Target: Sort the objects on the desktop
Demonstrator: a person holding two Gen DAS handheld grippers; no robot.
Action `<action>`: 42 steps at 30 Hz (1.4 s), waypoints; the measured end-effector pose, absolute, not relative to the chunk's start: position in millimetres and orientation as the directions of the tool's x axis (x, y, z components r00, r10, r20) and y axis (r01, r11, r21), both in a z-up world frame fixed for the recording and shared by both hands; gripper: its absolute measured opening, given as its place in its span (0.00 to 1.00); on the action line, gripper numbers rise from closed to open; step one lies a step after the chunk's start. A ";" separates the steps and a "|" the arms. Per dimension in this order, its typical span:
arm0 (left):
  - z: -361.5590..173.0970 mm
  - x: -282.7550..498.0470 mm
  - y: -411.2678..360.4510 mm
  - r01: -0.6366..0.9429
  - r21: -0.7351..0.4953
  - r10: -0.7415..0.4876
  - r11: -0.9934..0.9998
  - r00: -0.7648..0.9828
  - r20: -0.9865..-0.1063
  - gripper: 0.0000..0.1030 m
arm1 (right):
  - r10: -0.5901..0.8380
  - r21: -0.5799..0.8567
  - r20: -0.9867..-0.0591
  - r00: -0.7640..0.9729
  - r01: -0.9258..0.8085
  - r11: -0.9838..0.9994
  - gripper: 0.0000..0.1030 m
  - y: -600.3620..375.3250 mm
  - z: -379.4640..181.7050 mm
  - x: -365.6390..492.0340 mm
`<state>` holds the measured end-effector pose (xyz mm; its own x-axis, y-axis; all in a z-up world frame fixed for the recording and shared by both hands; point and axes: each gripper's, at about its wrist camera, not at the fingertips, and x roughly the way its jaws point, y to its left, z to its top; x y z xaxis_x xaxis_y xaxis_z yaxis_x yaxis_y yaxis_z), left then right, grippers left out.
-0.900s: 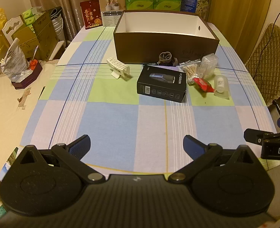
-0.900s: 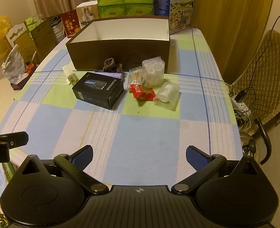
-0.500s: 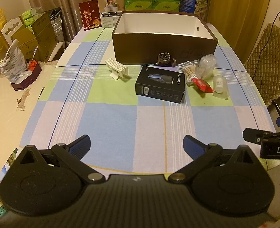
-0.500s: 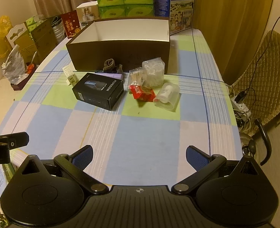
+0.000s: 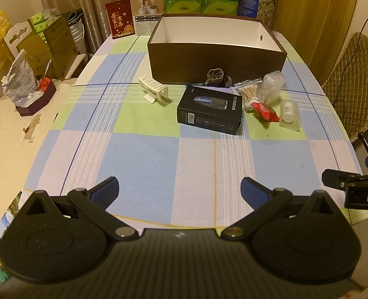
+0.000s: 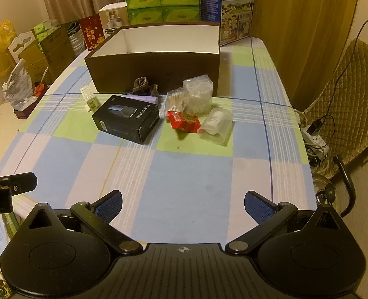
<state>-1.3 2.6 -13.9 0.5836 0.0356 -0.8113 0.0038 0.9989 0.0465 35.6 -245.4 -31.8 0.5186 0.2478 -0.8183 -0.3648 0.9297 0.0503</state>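
Note:
A big brown open box (image 5: 216,62) (image 6: 156,67) with a white inside stands at the table's far middle. In front of it lie a black shaver box (image 5: 210,109) (image 6: 126,118), a white clip rack (image 5: 154,91), a rolled brown cloth (image 5: 215,76), a bag of cotton swabs (image 5: 248,92), a clear plastic bag (image 6: 199,94), a red packet (image 5: 266,112) (image 6: 184,122) and a clear plastic cup (image 5: 288,114) (image 6: 216,125). My left gripper (image 5: 179,189) and right gripper (image 6: 182,204) are open and empty, low over the near table edge, far from the objects.
Green tissue boxes (image 6: 161,2), a milk carton box (image 6: 236,10) and a red card (image 5: 119,22) stand behind the brown box. A quilted chair (image 6: 346,99) is to the right. Cartons and bags (image 5: 34,49) crowd the left side. The checked tablecloth (image 5: 146,162) covers the table.
Both views have shifted only slightly; the objects sit a touch lower and nearer in the left wrist view. Both grippers stay open and nothing on the table has moved.

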 end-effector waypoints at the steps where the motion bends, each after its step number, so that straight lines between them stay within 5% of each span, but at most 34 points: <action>1: -14.2 -1.9 1.6 0.003 0.046 0.035 0.999 0.584 -0.811 0.99 | 0.248 0.051 -0.818 0.519 -0.365 0.930 0.98 -247.0 -32.1 35.3; 42: -36.9 33.2 -3.1 0.023 0.021 0.003 1.000 0.601 -0.799 0.99 | 0.337 0.176 -0.800 0.496 -0.343 0.923 0.98 -281.5 -51.7 65.8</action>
<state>33.2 -3.1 -36.9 0.6013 0.0025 -0.7990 0.0231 0.9995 0.0205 65.8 -281.5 -51.7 0.4962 0.3373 -0.8000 -0.3431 0.9226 0.1762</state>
